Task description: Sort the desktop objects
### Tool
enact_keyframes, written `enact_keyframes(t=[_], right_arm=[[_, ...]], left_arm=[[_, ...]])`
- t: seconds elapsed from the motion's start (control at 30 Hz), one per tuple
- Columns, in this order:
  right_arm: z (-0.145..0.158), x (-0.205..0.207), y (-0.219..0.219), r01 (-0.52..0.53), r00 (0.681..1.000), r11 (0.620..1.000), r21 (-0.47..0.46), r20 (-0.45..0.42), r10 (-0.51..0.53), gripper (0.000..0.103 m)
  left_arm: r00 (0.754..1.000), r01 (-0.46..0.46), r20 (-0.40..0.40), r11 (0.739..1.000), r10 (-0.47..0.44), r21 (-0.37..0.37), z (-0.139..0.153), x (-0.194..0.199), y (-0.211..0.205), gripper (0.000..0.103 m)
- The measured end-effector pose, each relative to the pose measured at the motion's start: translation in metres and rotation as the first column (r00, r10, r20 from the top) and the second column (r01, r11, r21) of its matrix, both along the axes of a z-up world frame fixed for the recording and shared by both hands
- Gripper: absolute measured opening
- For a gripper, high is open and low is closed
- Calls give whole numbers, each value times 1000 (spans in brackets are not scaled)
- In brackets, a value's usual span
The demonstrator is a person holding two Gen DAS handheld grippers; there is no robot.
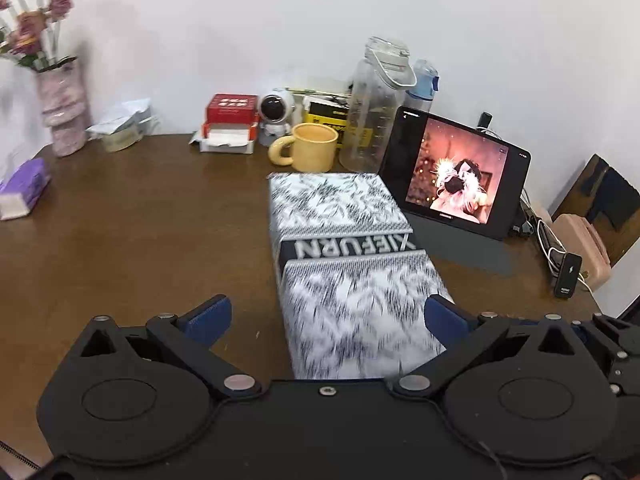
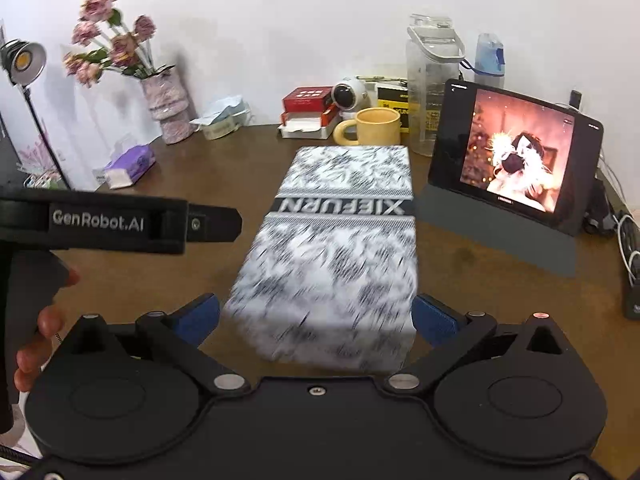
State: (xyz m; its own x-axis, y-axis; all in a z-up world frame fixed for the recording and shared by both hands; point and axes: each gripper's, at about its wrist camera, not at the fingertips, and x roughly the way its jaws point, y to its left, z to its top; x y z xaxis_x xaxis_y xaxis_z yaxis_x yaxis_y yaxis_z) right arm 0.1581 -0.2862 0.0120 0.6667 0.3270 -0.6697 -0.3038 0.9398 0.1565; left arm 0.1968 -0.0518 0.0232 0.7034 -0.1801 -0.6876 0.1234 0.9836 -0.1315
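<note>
A long box (image 1: 352, 280) with a black-and-white leaf print and a dark "XIEFURN" band lies lengthwise on the brown desk (image 1: 140, 240). My left gripper (image 1: 326, 316) is open at the box's near end. Its right blue pad (image 1: 444, 316) is against the box's side, and its left pad (image 1: 208, 316) stands well clear. In the right wrist view the box (image 2: 344, 248) fills almost the whole gap of my open right gripper (image 2: 316, 316), blurred at its near end. The left gripper (image 2: 216, 224), held by a hand (image 2: 36, 344), shows side-on to the left of the box.
A tablet (image 2: 516, 152) playing video stands right of the box. A yellow mug (image 2: 372, 126), clear bottles (image 2: 430, 92), a red box (image 2: 306, 100) and a small white robot toy (image 2: 348, 94) line the back. A flower vase (image 2: 170, 108), purple tissue pack (image 2: 128, 164) and lamp (image 2: 24, 60) are on the left. Cables (image 1: 552, 240) lie at the right edge.
</note>
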Motion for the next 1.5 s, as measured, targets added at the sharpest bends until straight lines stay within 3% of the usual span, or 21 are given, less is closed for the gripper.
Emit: enact_keyframes(t=[0.4, 0.7, 1.03, 1.5], right_arm=[[19, -121, 22, 14, 999, 999, -40, 35, -12, 103], [32, -176, 33, 22, 999, 999, -43, 30, -21, 103], [39, -207, 44, 64, 998, 997, -43, 23, -63, 103], [30, -220, 70, 99, 995, 993, -66, -19, -101, 103]], left_arm=[[997, -71, 27, 997, 71, 8, 23, -124, 9, 103], [994, -103, 29, 994, 101, 38, 38, -190, 17, 103], [995, -101, 25, 993, 99, 66, 47, -223, 35, 103], [997, -77, -18, 991, 80, 114, 36, -236, 63, 103]])
